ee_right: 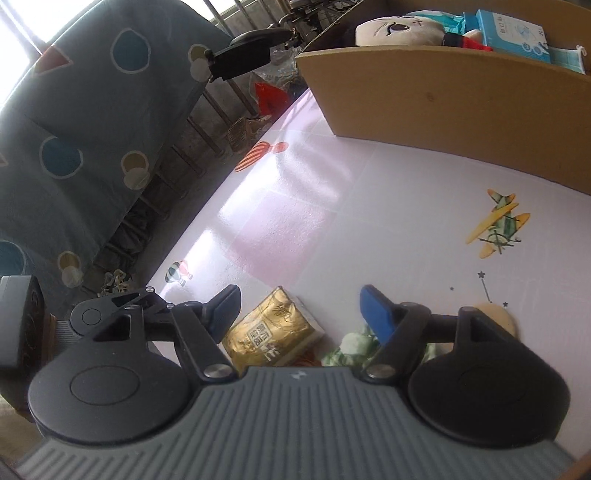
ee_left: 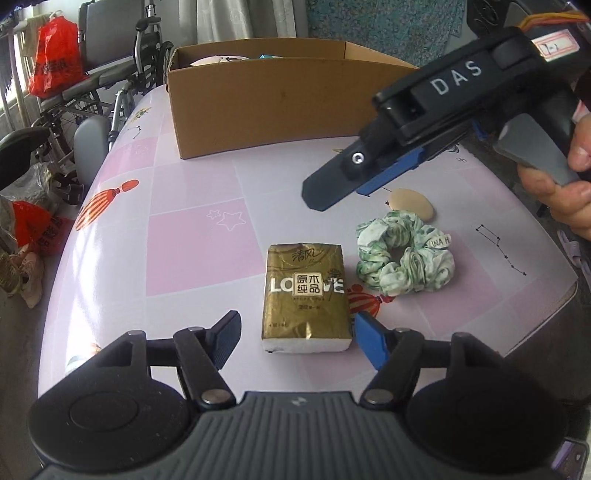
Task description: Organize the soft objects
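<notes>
both grippers stand wide with nothing clamped: left gripper (ee_left: 295, 325) straddles the gold tissue pack (ee_left: 306, 295) lying flat on the pink table (ee_left: 199, 236), pads not pressing it, while right gripper (ee_right: 299, 306) hangs above the table. green scrunchie (ee_left: 404, 258) lies just right of the pack, and the cardboard box (ee_left: 266, 107) stands behind.

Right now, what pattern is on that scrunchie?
White with green blotches; the scrunchie shows best from the left wrist.

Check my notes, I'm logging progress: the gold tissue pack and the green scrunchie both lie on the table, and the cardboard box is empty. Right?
Not quite: the cardboard box already holds a plush toy and packets, as the right wrist view shows. The gold tissue pack and green scrunchie do lie on the table.
</notes>
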`<state>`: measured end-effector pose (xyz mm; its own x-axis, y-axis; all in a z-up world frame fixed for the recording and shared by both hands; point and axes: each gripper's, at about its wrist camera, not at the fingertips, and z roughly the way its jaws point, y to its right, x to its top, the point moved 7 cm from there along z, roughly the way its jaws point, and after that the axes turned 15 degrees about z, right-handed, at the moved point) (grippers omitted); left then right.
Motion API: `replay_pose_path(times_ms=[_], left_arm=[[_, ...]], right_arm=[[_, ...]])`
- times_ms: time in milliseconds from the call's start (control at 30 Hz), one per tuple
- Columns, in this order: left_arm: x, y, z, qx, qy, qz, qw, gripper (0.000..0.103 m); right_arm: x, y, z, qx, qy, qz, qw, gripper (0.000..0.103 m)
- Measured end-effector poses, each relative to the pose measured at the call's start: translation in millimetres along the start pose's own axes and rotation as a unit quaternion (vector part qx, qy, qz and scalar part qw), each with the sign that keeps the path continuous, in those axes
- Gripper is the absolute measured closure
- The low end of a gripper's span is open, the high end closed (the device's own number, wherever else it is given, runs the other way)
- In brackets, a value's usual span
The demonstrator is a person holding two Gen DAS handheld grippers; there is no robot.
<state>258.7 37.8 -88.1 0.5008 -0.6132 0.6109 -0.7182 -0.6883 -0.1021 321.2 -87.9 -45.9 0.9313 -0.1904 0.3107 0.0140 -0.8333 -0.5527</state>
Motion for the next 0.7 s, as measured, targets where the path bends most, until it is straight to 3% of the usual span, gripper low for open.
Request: replay_pose_path(times_ms=[67,133,200,233,400,567,700], left_arm=[[-5.1,-1.3,6.7,-0.011,-0.006,-0.013,0.9998,0.049],[-6.5,-3.4,6.6,-0.011,0.004,-0.017,0.9998,0.05],[-6.9,-5.4,6.1,-0.005,0.009,-0.009,0.9999,0.05],[-6.7,-5.3,5.6,-0.002,0.011,-0.004,0.9999,0.051],[7.9,-3.8,-0.9,-0.006,0.017,0.022,0.9996,0.052],[74.6,-2.3,-26.5,0.002,0.067,0.074,0.9949,0.052],[174.5,-9.5,-22.9,0.005,0.108,0.093,0.9898,0.052]], right_arm=[[-1.9,-3.9,18.4,-0.005,-0.02,-0.001,1.0,0.031],[-5.0,0.9,37.2,-0.026,-0.049,0.002,0.998,0.035],[-9.4,9.1,47.3,-0.031,-0.066,0.016,0.997,0.062],[-10.4,12.1,48.1,-0.01,-0.071,0.031,0.997,0.063],[-12.5,16.8,35.6,0.015,-0.056,0.031,0.998,0.066],[17.7,15.3,-32.6,0.042,0.024,0.021,0.999,0.066],[81.8,26.4,-92.5,0.035,0.097,0.012,0.995,0.066]])
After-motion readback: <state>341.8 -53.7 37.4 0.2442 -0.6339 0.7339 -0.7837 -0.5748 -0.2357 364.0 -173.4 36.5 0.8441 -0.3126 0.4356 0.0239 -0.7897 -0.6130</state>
